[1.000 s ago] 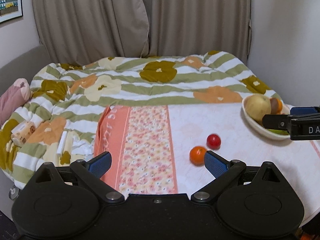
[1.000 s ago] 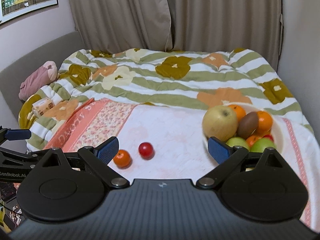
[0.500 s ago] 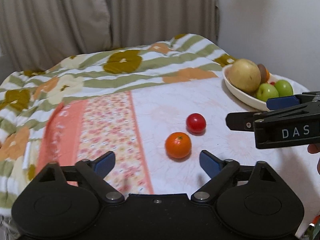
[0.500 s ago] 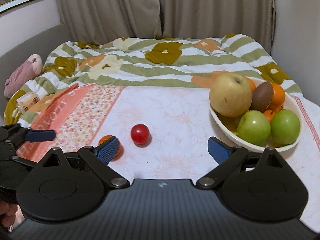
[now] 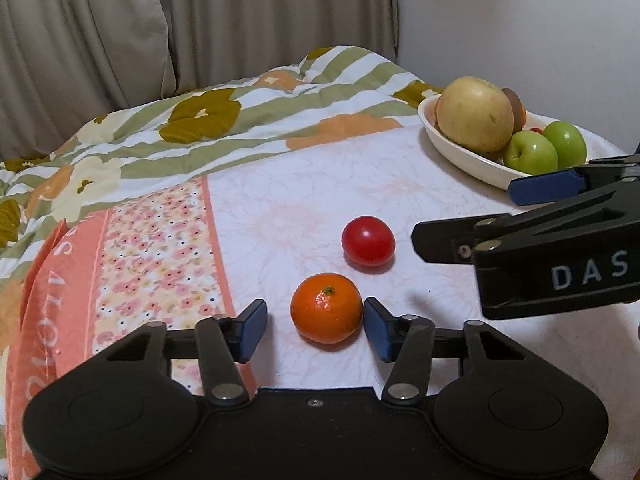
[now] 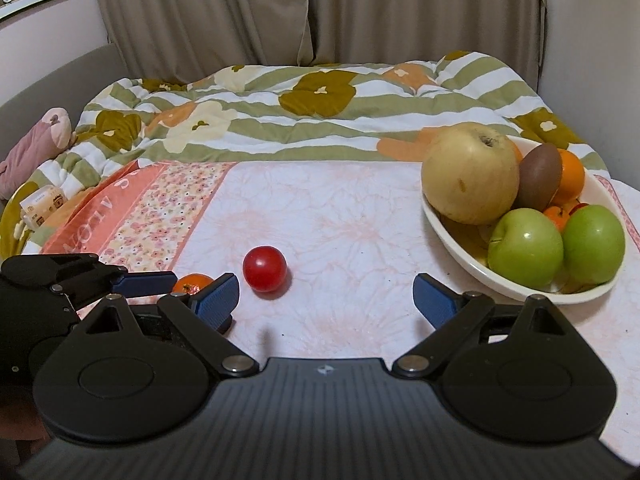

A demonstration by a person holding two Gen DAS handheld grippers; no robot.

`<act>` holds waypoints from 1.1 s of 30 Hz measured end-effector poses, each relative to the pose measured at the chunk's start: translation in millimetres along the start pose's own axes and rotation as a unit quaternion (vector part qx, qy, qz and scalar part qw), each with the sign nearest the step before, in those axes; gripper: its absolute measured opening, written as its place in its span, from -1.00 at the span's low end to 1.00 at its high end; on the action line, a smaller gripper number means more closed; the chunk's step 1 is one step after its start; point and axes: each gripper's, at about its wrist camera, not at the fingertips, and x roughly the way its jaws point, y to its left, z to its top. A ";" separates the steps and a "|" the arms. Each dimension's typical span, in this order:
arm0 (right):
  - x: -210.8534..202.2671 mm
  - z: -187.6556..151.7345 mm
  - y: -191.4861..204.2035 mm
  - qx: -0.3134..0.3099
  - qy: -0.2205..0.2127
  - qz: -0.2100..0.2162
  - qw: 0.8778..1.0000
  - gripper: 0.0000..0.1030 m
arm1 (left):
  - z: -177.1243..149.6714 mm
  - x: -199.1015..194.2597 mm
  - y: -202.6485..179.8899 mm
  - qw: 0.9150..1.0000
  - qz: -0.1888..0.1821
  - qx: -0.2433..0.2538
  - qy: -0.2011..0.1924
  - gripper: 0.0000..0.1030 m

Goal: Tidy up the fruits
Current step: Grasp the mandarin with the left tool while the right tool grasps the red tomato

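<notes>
The left gripper (image 5: 316, 330), jaws apart, straddles the mandarin (image 5: 326, 307); the spread right gripper (image 6: 326, 300) sits just right of it

The right gripper (image 6: 325, 299) hangs wide apart above the tablecloth (image 6: 340, 216), a red tomato (image 6: 264, 269) just ahead (bowl (image 6: 460, 242) far right).
</notes>
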 end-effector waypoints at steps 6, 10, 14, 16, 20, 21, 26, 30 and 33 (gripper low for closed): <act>7.6 3.0 4.2 -0.009 0.004 0.005 1.000 1.00 | 0.9 -0.4 -1.0 1.000 -0.009 -0.001 0.000 -0.20; 13.8 4.1 7.1 -0.015 0.007 0.014 1.000 0.95 | -1.5 -3.5 1.3 1.000 0.002 -0.003 0.003 -0.20; 23.3 3.9 15.5 -0.029 0.013 0.024 0.999 0.87 | -5.9 -7.8 7.5 1.000 0.012 -0.014 0.009 -0.20; 27.8 4.4 20.5 -0.037 0.015 0.031 0.999 0.60 | -8.1 -10.2 10.1 1.000 0.019 -0.020 0.012 -0.20; 40.7 5.2 25.7 -0.045 0.027 0.041 0.998 0.42 | -11.5 -15.2 16.7 0.999 0.033 -0.031 0.016 -0.20; 43.9 5.4 25.7 -0.045 0.030 0.043 0.998 0.39 | -12.2 -16.5 17.8 0.999 0.036 -0.033 0.016 -0.20; 52.5 5.5 27.6 -0.051 0.035 0.046 0.997 0.29 | -14.0 -21.8 24.0 0.998 0.044 -0.043 0.015 -0.20; 54.0 6.0 33.2 -0.067 0.036 0.049 0.996 -0.11 | -13.1 -25.4 25.5 0.997 0.049 -0.050 0.013 -0.20; 52.9 6.7 35.8 -0.075 0.035 0.046 0.995 -0.11 | -11.2 -29.9 25.0 0.997 0.052 -0.053 0.009 -0.20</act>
